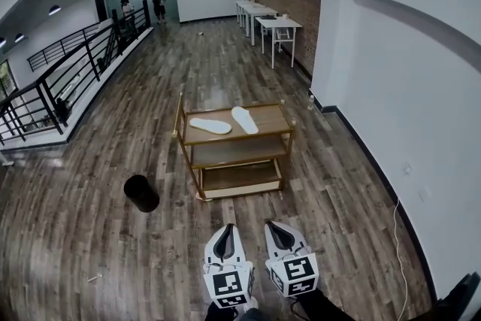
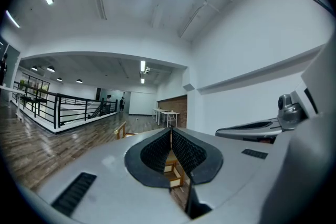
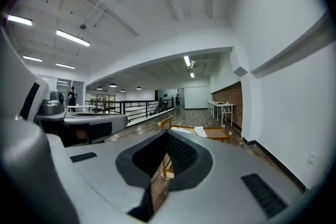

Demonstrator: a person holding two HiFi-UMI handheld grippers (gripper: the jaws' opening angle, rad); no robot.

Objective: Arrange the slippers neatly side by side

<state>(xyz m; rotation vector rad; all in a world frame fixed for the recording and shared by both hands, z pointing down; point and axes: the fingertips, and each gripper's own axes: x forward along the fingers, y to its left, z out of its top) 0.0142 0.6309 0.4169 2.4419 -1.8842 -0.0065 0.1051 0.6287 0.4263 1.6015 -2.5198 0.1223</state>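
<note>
While both claws stand well short of the trolley [image 1: 274,117], the step in hand is judged to be the approach; no slipper has been contacted.

Task items: two white slippers lie on the top shelf of the trolley. The left slipper [image 1: 210,125] lies almost crosswise to the trolley's front edge. The right slipper [image 1: 244,119] lies at a slant beside it, toward the middle of the shelf. The two are near each other but not parallel, so they form an open V. Whether their near ends touch cannot be told at this range. The two lower shelves of the trolley appear bare.

Claw state: the left claw [image 1: 227,228] has its jaws together at the tips, with nothing between the pads. The right claw [image 1: 272,223] is fully closed and likewise empty. Both point toward the trolley's front, and the trolley shows through the gap behind each pair of pads.

Obstacles: a black bin [image 1: 141,193] stands on the floor, off the trolley's front left corner and clear of a straight path.

Next move, as judged:
1. Bring both claws up to the trolley's front edge.
2. Open at least one claw before reaching over the top shelf.
3. Take one slipper by its edge and turn it to match the other.
4. Set the pair parallel, just beside each other, toes the same way.
</note>
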